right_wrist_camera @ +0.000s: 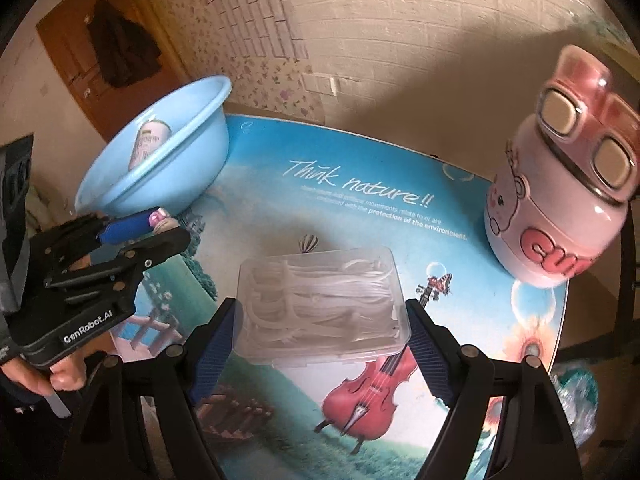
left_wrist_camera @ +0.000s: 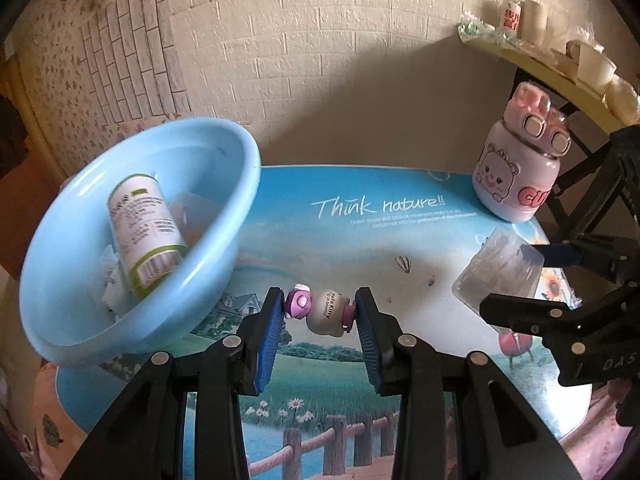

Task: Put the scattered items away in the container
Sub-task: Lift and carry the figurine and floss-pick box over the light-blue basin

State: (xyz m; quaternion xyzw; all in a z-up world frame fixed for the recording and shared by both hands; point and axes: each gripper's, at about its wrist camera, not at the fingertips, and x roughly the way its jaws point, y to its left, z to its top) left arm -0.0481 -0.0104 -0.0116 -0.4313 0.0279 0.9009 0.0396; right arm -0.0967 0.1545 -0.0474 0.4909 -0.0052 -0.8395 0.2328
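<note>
The blue basin sits at the table's left edge with a bottle lying inside. In the left wrist view, the left gripper pinches a small Hello Kitty bottle end to end, beside the basin; carrying it over the rim looks next. In the right wrist view, the right gripper clasps a clear floss-pick box above the table, a wide hold, and should follow.

The basin wall hides the green-labelled bottle's lower end.
</note>
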